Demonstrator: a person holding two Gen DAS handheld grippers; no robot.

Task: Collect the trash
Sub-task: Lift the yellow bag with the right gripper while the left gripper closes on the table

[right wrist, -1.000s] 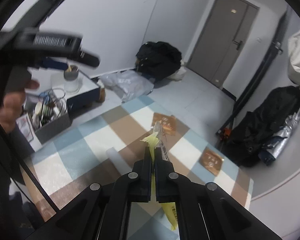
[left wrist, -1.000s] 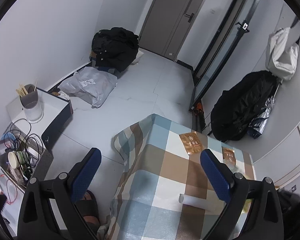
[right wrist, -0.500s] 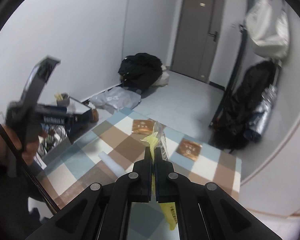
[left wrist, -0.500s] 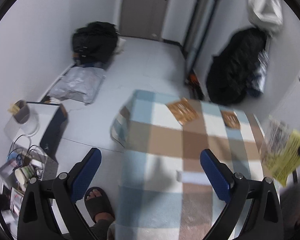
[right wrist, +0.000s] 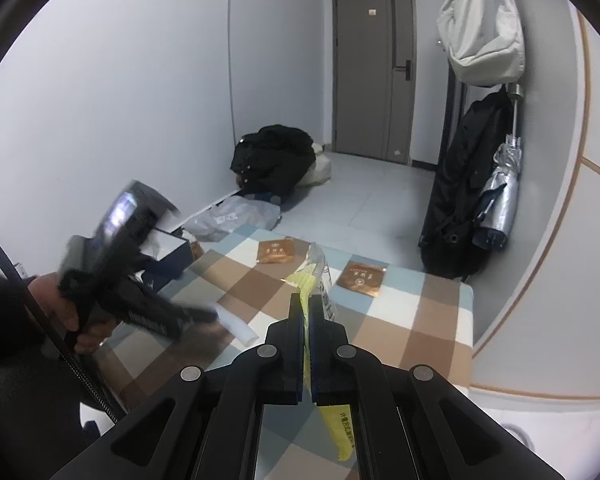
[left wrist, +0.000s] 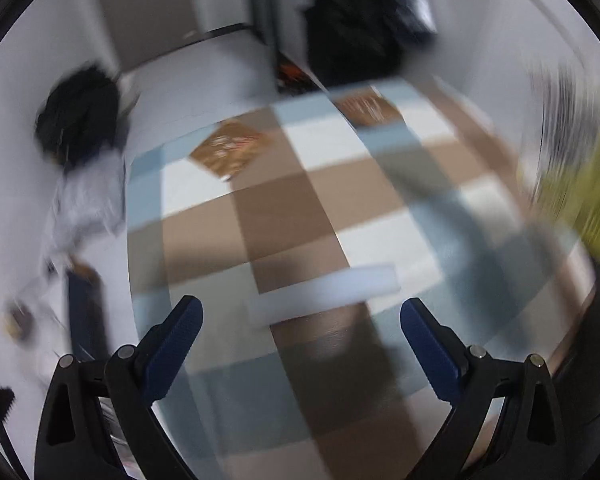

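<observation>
checkered tablecloth [right wrist: 400, 308], two copper packets [right wrist: 362, 274]

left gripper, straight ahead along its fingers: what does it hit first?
Probably the white tube on the checkered tablecloth. It lies just past the open left gripper, roughly centred between the fingers. The frame is motion-blurred, so depth is uncertain.
</observation>
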